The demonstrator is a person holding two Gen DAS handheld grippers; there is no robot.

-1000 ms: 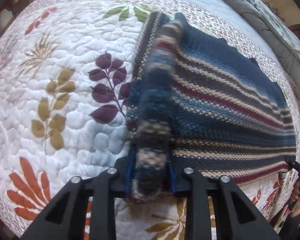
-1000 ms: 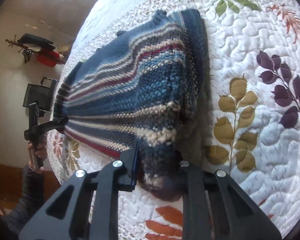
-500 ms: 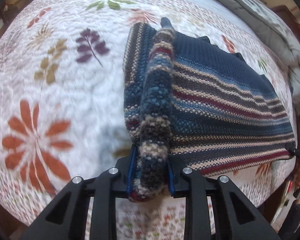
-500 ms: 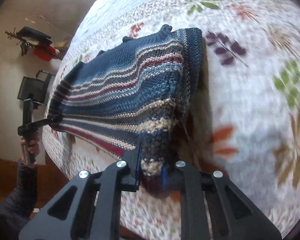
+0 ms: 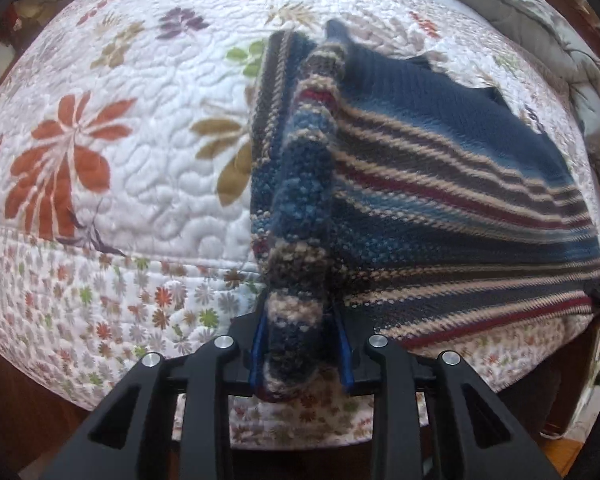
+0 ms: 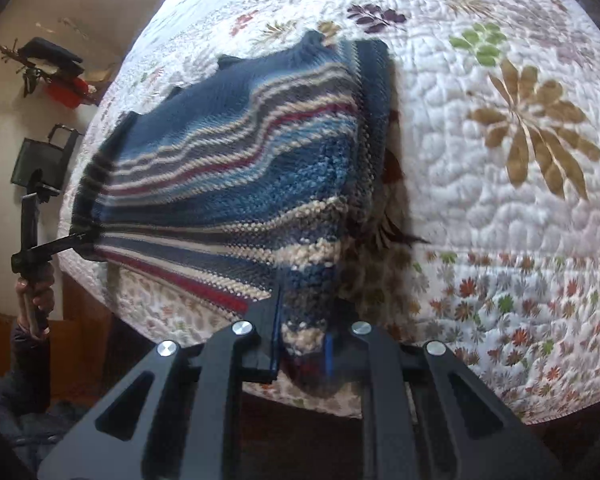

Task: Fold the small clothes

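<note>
A: Well, where was the sweater (image 5: 440, 208) when you paused?

B: Stretched between your two claws, its far part lying on the quilt (image 5: 132, 184) and its near edge raised over the bed's near border. Each claw had a bunched corner of that edge.

A: So both were grasping?

B: Yes. Your left claw (image 5: 300, 354) was clenched on a thick roll of knit; its jaws had just eased a little wider, yet the roll filled the gap and the blue pads (image 5: 256, 344) pressed on it. Your right claw (image 6: 302, 350) was squeezed nearly closed on a thinner pinch of the other corner.

A: Why hold it that way?

B: My guess is that you wanted the edge taut. The stripes ran straight from one claw to the other, so the cloth would fold flat, not slump. One side was already doubled under, showing as a darker band along the quilt.

A: And the surroundings?

B: The right view showed your left hand (image 6: 34, 284) on its handle beside the bed, with a wall and a hanging bag (image 6: 40, 160) beyond. The left view showed a grey blanket (image 5: 540, 20) at the far side.
</note>
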